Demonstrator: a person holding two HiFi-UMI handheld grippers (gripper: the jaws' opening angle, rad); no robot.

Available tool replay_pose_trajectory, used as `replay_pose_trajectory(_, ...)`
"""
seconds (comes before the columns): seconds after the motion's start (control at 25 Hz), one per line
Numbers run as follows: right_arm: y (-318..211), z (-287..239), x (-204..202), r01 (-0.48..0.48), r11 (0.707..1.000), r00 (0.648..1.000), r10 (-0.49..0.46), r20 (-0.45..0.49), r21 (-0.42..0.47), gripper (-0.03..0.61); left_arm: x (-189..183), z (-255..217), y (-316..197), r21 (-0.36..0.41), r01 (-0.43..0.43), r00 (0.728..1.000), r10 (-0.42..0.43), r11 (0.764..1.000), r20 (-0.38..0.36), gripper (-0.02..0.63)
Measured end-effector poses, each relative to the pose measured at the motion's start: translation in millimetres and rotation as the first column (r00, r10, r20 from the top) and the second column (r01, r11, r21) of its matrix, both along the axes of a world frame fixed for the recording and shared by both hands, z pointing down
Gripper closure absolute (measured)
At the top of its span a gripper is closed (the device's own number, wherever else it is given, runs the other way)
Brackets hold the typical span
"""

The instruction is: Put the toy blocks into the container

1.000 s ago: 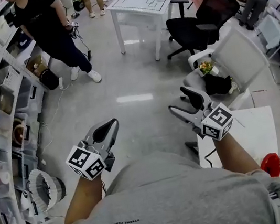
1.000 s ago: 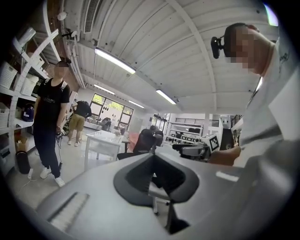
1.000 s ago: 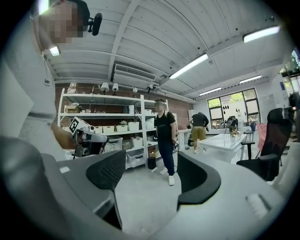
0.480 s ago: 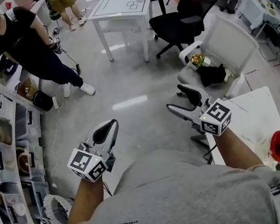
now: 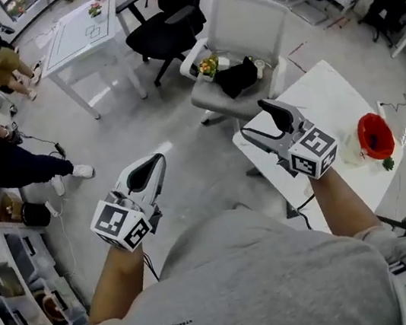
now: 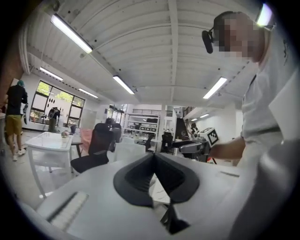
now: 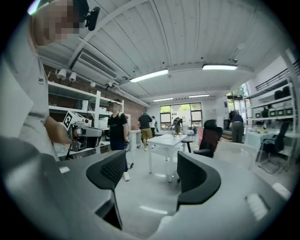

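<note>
A red round thing sits on the white table, near the right edge. A small green bit lies just beside it. It is too small to tell if it is the container.

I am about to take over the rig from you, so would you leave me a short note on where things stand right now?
Left gripper: jaws together, nothing between them, held in the air over the floor.
Right gripper: jaws apart, empty, held by the near corner of the white table.
Job's things: no blocks and no container show in any view. The table carries only a red thing that I cannot identify.
Done: nothing that the views show.
Left: probably the whole job. Find the blocks and the container, then put each block in.
</note>
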State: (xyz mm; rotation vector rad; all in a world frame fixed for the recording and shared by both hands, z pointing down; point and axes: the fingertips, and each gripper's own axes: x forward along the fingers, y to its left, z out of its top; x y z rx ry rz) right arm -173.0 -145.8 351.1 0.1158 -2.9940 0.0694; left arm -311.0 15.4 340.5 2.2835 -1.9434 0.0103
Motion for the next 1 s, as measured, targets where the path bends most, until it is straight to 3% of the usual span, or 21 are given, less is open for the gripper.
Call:
replay_pose_trajectory(0.2, -76.1, 25.3, 106.4, -0.235, 0.972, 0.971, 0.235, -0.045, 0.003, 0.256, 72.9, 14.9, -98.2, -0.012, -0.197, 0.980, 0.197, 0.980, 0.019, 0.555)
replay_pose_trajectory(0.36, -116.0, 58.4, 197.3, -0.400, 0.916, 0.912, 0.396, -0.105, -0.021, 0.256, 147.9, 43.0, -165.9, -0.054, -0.364, 0.931, 0.364, 0.930, -0.001, 0.555)
replay_pose_trajectory(0.48, -133.8, 90.7, 249.9, -0.473, 0.880, 0.873, 0.462, -0.158, -0.038, 0.256, 200.0, 68.4, -202.3, -0.087, -0.453, 0.891, 0.453, 0.887, -0.017, 0.555)
replay_pose_trajectory(0.72, -133.6, 167.8, 308.6, -0.522, 0.847, 0.832, 0.480, -0.277, -0.101, 0.256, 290.4, 117.4, -245.2, -0.164, -0.589, 0.805, 0.591, 0.791, -0.041, 0.555)
replay_pose_trajectory(1.0, -102.4, 247.4, 318.0, -0.489, 0.858, 0.828, 0.400, -0.394, -0.157, 0.256, 357.9, 169.0, -257.8, -0.251, -0.690, 0.710, 0.702, 0.679, -0.051, 0.555)
